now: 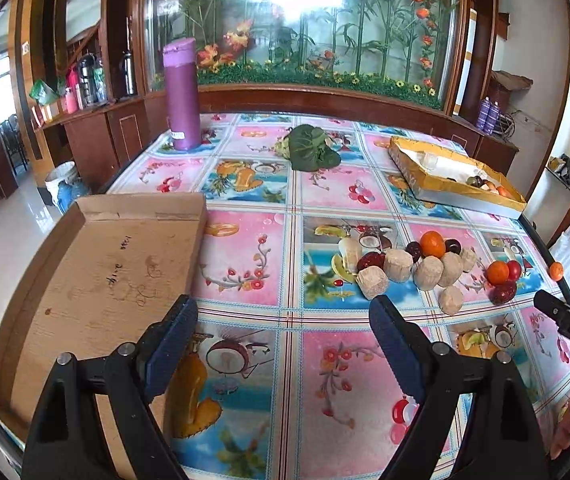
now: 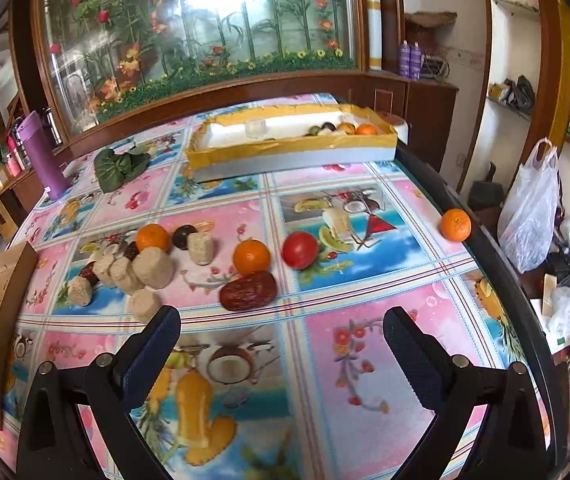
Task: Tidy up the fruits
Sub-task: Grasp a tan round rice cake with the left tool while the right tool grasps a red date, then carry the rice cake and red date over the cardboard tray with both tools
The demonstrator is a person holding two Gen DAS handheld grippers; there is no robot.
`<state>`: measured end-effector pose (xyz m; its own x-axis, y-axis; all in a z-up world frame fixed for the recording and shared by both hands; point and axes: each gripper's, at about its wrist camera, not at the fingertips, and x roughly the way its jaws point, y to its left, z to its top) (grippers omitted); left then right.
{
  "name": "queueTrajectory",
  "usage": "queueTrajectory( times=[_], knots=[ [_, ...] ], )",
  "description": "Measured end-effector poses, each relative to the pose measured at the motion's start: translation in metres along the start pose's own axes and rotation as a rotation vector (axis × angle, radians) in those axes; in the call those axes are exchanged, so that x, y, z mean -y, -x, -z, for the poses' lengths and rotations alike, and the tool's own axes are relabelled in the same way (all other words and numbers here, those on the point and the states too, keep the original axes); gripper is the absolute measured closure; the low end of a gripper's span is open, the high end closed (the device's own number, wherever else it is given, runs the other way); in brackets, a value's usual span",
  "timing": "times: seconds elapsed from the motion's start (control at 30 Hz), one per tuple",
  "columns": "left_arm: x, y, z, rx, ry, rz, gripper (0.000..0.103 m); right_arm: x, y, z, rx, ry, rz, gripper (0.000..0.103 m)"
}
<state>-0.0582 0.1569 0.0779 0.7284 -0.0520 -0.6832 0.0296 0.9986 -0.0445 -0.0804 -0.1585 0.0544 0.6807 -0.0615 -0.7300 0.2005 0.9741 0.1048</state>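
Tablecloth (image 2: 325,312): glossy squares of pink and blue printed with fruit and flowers, ruled by white bands with thin red lines. Oranges (image 2: 251,257): bright orange. Tomato (image 2: 300,250): red. Date (image 2: 249,290): dark wrinkled red. Cylindrical cakes (image 2: 153,268): pale beige. Flat carton (image 1: 101,276): plain brown. Tray (image 2: 293,148): yellow rim, white inside. Flask (image 1: 182,96): purple. Leaf (image 1: 313,148): dark green.

On the table (image 2: 425,312), a flat cardboard box (image 1: 101,280) lies at the near left. A flask (image 1: 181,94) stands at the far left, with a leafy vegetable (image 1: 311,148) to its right. A tray (image 2: 293,148) holding fruit sits at the far right. Loose fruit and round cakes (image 2: 153,268) cluster mid-table, a date (image 2: 249,290) nearest, a tomato (image 2: 300,250) to the right, and one orange (image 2: 455,225) at the right edge.
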Motion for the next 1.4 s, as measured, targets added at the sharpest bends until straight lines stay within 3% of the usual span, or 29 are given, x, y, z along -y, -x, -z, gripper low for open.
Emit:
queueTrajectory(
  times=[0.17, 0.37, 0.47, 0.53, 0.63, 0.8, 0.93, 0.97, 1.0, 1.03, 1.07, 1.1, 1.4],
  knots=[
    [0.027, -0.024, 0.002, -0.059, -0.065, 0.086, 0.016, 0.003, -0.016, -0.008, -0.056, 0.004, -0.085, 0.003],
    [0.052, -0.054, -0.003, -0.112, -0.116, 0.130, 0.016, -0.017, -0.029, -0.013, -0.077, 0.079, -0.128, 0.023],
    [0.056, -0.068, -0.007, -0.122, -0.114, 0.156, 0.018, -0.020, -0.038, -0.013, -0.090, 0.090, -0.138, 0.024],
    [0.058, -0.080, -0.010, -0.139, -0.111, 0.163, 0.028, -0.020, -0.044, -0.012, -0.103, 0.086, -0.146, 0.024],
    [0.060, -0.096, -0.012, -0.170, -0.104, 0.180, 0.034, -0.017, -0.052, -0.012, -0.118, 0.079, -0.151, 0.025],
    [0.063, -0.112, -0.011, -0.199, -0.097, 0.193, 0.034, -0.017, -0.062, -0.013, -0.132, 0.078, -0.148, 0.027],
    [0.067, -0.113, -0.010, -0.186, -0.120, 0.180, 0.038, -0.020, -0.070, -0.013, -0.143, 0.081, -0.142, 0.030],
    [0.068, -0.112, -0.009, -0.179, -0.132, 0.167, 0.045, -0.022, -0.072, -0.013, -0.147, 0.082, -0.142, 0.033],
    [0.071, -0.111, -0.009, -0.172, -0.153, 0.138, 0.064, -0.023, -0.073, -0.012, -0.143, 0.089, -0.134, 0.039],
    [0.072, -0.111, -0.009, -0.169, -0.169, 0.124, 0.073, -0.026, -0.073, -0.012, -0.140, 0.100, -0.126, 0.043],
    [0.072, -0.111, -0.008, -0.170, -0.172, 0.125, 0.073, -0.027, -0.074, -0.012, -0.136, 0.107, -0.117, 0.053],
    [0.070, -0.110, -0.008, -0.174, -0.160, 0.139, 0.073, -0.028, -0.074, -0.013, -0.134, 0.113, -0.111, 0.055],
    [0.037, -0.053, -0.010, -0.094, -0.054, 0.172, 0.073, -0.030, -0.048, -0.010, -0.094, 0.108, -0.131, 0.055]
  ],
)
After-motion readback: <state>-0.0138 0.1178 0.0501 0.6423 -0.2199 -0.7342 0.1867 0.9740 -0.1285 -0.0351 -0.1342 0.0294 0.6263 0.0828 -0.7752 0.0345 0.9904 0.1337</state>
